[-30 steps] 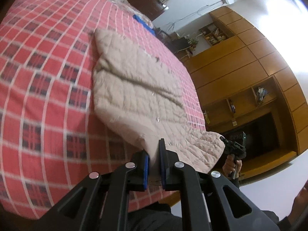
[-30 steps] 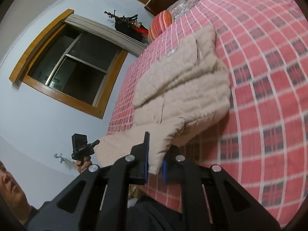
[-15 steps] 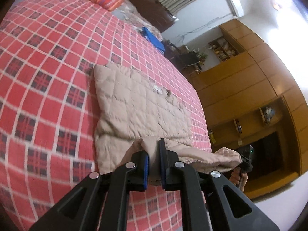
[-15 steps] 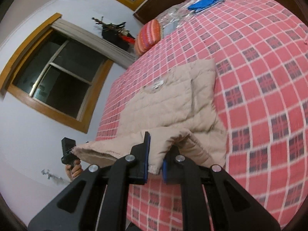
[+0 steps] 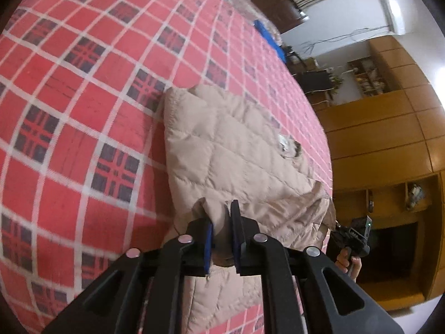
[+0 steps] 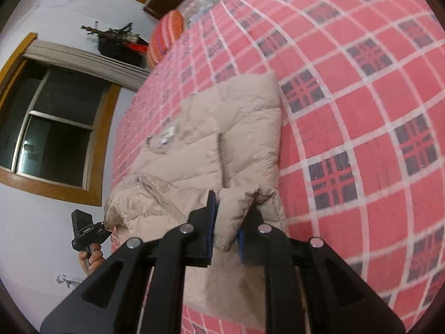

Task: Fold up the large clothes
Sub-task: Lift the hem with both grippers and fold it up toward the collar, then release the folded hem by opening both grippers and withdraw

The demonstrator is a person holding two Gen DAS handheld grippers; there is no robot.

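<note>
A beige quilted jacket (image 5: 222,144) lies flat on the red plaid bed (image 5: 83,111), collar label toward the far side. My left gripper (image 5: 222,222) is shut on one hem corner, lifted and doubled over the jacket's body. The right gripper (image 5: 353,236) shows at the right edge of the left wrist view, in a person's hand, holding the far end of the same hem. In the right wrist view the jacket (image 6: 211,144) spreads ahead and my right gripper (image 6: 226,217) pinches the other hem corner. The left gripper (image 6: 86,231) appears at the left there.
The plaid bed (image 6: 361,111) stretches wide on both sides of the jacket. An orange striped pillow (image 6: 167,36) and a blue item (image 5: 267,36) lie at the head end. Wooden cupboards (image 5: 389,139) stand past one side, a dark window (image 6: 55,128) past the other.
Both grippers have carried the hem up and forward over the jacket, so the lower part now doubles over the body. The cameras have come lower and closer to the bed.
</note>
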